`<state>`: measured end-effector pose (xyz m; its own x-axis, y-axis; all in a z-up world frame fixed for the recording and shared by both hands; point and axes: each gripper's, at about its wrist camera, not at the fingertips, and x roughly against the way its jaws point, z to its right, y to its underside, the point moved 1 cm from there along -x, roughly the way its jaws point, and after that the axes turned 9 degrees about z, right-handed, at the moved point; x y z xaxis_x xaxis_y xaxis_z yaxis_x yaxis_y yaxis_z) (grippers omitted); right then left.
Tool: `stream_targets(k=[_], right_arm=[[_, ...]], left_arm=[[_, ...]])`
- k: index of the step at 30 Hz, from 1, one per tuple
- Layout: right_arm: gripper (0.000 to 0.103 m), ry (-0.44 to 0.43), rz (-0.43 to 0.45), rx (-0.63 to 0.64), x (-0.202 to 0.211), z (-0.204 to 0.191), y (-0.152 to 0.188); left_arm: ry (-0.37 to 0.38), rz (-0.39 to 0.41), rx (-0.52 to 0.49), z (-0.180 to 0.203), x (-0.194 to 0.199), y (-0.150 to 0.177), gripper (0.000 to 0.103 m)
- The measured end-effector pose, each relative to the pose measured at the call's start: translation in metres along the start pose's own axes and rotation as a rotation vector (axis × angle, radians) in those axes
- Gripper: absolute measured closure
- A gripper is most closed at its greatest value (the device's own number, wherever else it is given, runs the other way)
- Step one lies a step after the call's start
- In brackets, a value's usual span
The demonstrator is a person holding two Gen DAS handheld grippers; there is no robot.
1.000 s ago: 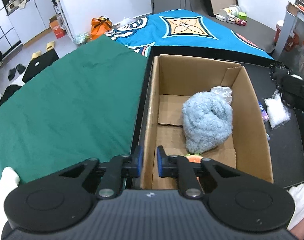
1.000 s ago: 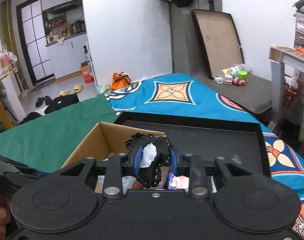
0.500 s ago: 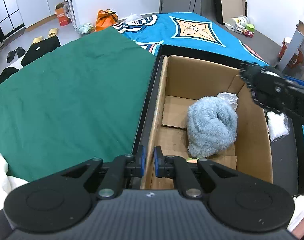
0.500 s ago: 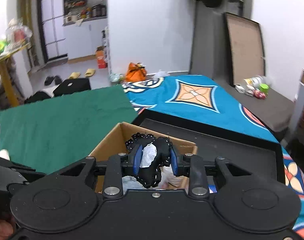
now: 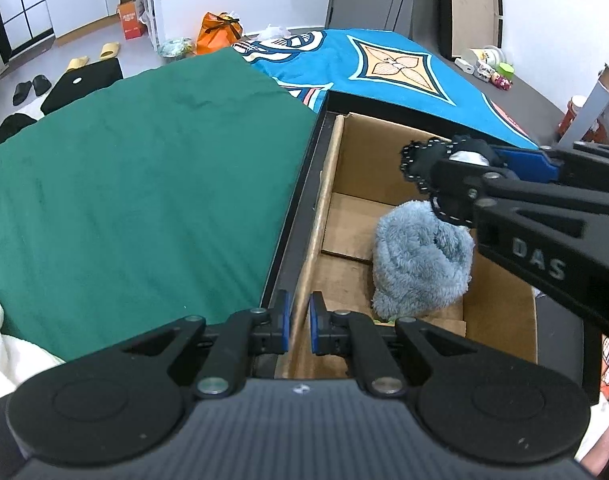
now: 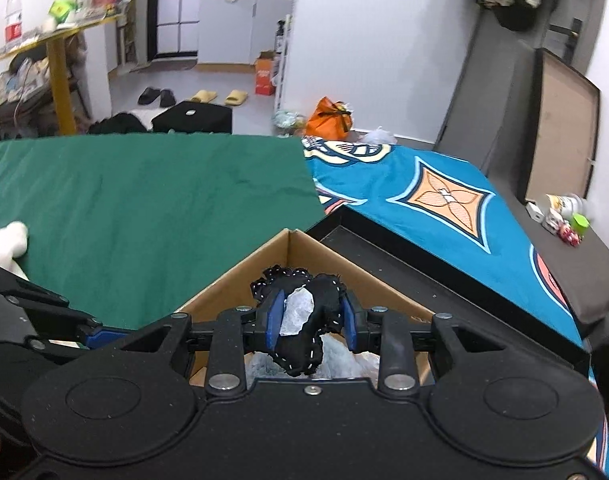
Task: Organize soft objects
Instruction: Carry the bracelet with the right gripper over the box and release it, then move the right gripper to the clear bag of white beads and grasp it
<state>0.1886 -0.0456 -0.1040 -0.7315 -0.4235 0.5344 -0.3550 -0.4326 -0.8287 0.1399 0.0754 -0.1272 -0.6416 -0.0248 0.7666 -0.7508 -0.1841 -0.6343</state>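
Note:
An open cardboard box sits in a black tray. A fluffy light-blue cloth lies inside it. My left gripper is shut on the box's left wall. My right gripper is shut on a black fabric piece with white stitching and white stuffing; it holds it over the box. In the left wrist view that fabric hangs above the blue cloth. The box corner shows below the right gripper.
A green cloth covers the surface left of the box, a blue patterned cloth lies beyond. The black tray rim surrounds the box. A white soft item lies at the left edge. Clear plastic lies in the box.
My right gripper has carried the black fabric leftward from beside the box to above its inside. My left gripper has closed on the box's left wall.

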Motion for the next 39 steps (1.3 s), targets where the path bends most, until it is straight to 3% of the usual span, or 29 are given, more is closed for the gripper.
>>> stream_targets(k=[4, 10, 14, 22, 27, 33, 39], right_arm=[[0.071, -0.008, -0.015, 0.052, -0.009, -0.005, -0.001], [0.059, -0.019, -0.013, 0.14, -0.013, -0.013, -0.004], [0.059, -0.025, -0.025, 0.156, -0.008, -0.011, -0.003], [0.059, -0.032, -0.042, 0.137, 0.009, 0.0, -0.001], [0.053, -0.024, -0.028, 0.128, 0.022, 0.009, 0.002], [0.049, -0.006, -0.013, 0.088, 0.035, 0.032, 0.009], [0.046, 0.006, -0.003, 0.049, 0.046, 0.055, 0.019]], left_arm=[[0.008, 0.0, 0.018, -0.003, 0.0, 0.0, 0.094], [0.014, -0.001, 0.035, -0.005, 0.0, 0.0, 0.094], [0.016, -0.003, 0.042, -0.006, -0.001, 0.0, 0.094], [0.013, -0.001, 0.01, -0.003, 0.0, 0.001, 0.094], [0.001, -0.004, -0.021, 0.004, 0.001, 0.0, 0.094], [-0.028, 0.002, -0.099, 0.018, 0.005, 0.001, 0.092], [-0.052, -0.015, -0.116, 0.024, 0.004, -0.003, 0.09]])
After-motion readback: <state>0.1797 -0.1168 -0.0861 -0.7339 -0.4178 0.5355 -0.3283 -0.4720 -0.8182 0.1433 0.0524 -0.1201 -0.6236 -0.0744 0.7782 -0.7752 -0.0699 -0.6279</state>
